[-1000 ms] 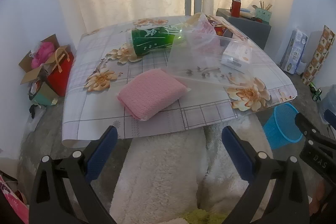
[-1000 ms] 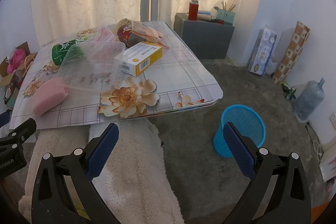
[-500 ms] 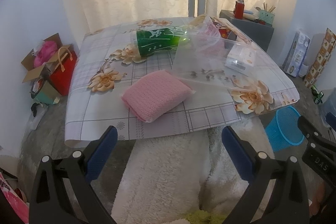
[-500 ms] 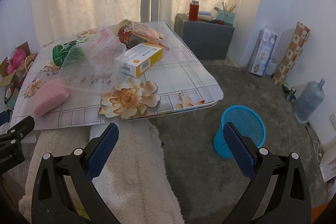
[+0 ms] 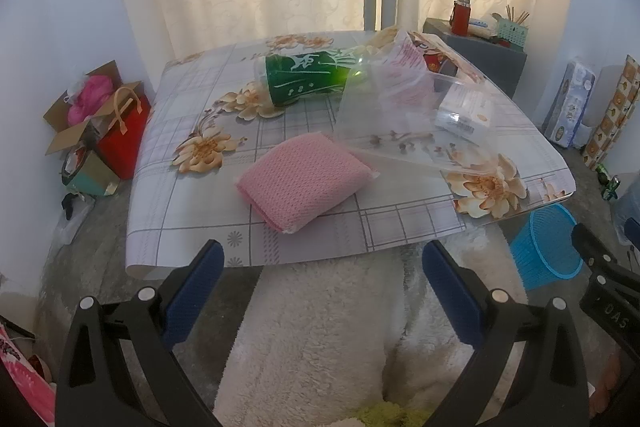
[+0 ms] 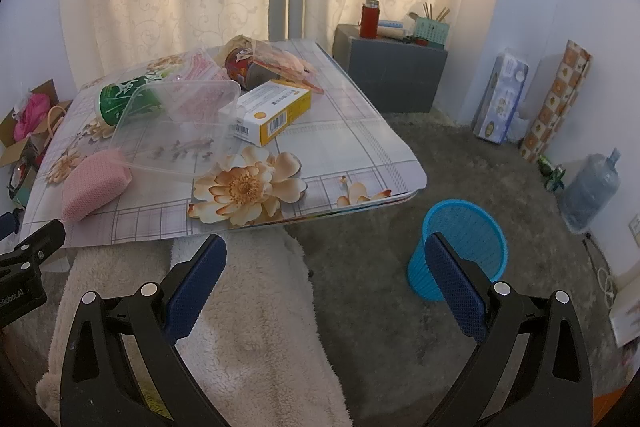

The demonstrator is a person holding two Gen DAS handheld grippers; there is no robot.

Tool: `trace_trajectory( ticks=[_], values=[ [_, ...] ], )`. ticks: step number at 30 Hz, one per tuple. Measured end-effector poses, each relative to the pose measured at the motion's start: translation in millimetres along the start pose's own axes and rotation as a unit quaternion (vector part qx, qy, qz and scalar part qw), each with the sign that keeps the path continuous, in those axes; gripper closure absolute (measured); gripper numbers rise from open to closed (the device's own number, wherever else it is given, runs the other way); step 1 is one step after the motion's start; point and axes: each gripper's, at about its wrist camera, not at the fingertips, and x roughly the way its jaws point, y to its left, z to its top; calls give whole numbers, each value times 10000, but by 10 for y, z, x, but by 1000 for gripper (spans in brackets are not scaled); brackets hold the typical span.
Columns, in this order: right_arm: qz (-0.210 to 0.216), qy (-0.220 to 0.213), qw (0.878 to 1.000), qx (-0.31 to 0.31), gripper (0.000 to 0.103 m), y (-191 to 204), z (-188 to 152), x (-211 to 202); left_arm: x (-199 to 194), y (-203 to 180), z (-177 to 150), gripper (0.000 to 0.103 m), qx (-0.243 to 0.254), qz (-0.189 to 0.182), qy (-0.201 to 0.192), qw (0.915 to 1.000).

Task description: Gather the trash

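Observation:
On the low floral table point(image 5: 192, 211) point(image 6: 352, 147) lie a pink sponge point(image 5: 304, 179) point(image 6: 94, 185), a green cup on its side point(image 5: 308, 81) point(image 6: 124, 99), a clear plastic container point(image 5: 412, 119) point(image 6: 180, 131), a yellow and white box point(image 6: 272, 113) point(image 5: 464, 109) and a red can with a wrapper point(image 6: 256, 65). A blue wastebasket point(image 6: 460, 249) point(image 5: 548, 247) stands on the floor to the table's right. My left gripper point(image 5: 320, 267) is open, short of the table's near edge. My right gripper point(image 6: 324, 259) is open too, between table corner and basket.
White fleece-covered legs point(image 5: 320, 339) point(image 6: 248, 327) fill the foreground under both grippers. Boxes and a red bag point(image 5: 120, 131) sit left of the table. A grey cabinet point(image 6: 392, 75), tissue packs point(image 6: 500, 95) and a water jug point(image 6: 588, 191) line the right wall. Grey carpet point(image 6: 400, 307) covers the floor.
The table and its objects sit slightly lower and nearer in the left wrist view. The right wrist view has barely shifted. Both grippers stay open.

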Motion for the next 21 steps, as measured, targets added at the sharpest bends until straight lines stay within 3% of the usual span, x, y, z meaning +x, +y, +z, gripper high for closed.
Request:
trace_trajectory(
  ticks=[21],
  values=[
    [65,58,10000,-33,8,20,-27,84,52,69,-2,6,12,123,-41,9999]
  ],
)
